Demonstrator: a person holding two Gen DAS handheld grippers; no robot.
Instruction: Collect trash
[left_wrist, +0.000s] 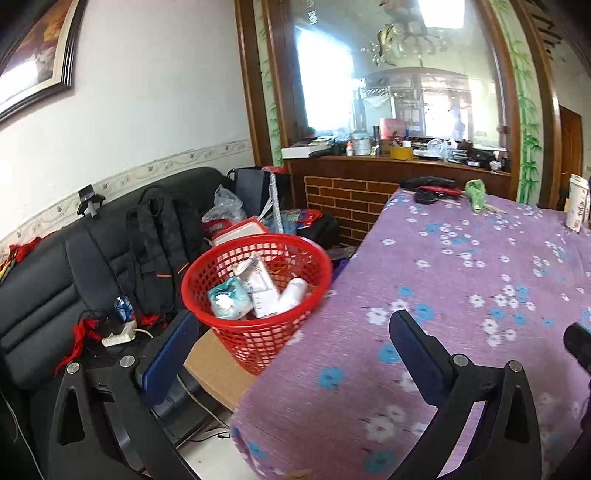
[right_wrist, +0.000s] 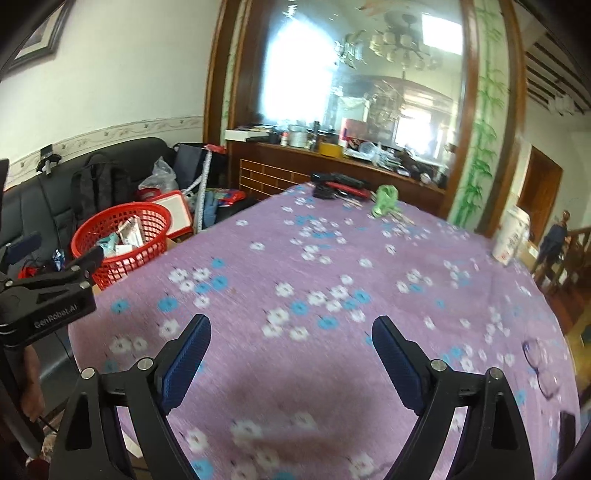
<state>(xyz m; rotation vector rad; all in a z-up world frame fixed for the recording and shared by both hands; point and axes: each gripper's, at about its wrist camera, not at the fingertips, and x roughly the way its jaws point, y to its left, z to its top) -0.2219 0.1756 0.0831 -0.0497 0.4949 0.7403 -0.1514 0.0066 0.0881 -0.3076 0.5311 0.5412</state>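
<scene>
- Both tongs, left tongs (left_wrist: 291, 350) and right tongs (right_wrist: 291, 354), gape apart, empty.
- Red basket (left_wrist: 258, 332) already holds trash.
- Next, probably: reach the green wrapper (right_wrist: 384, 201) across the surface (right_wrist: 332, 258).

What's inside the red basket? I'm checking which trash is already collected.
In the red basket: a crumpled teal-and-white wrapper, a white carton and a white cylindrical container. Anything beneath them, and the basket's bottom, is covered.

I see the red basket (left_wrist: 258, 295) upright beside the tabletop (left_wrist: 461, 295) edge, frame centre-left, holding white cartons (left_wrist: 264, 291) and wrappers (left_wrist: 226, 299).
</scene>
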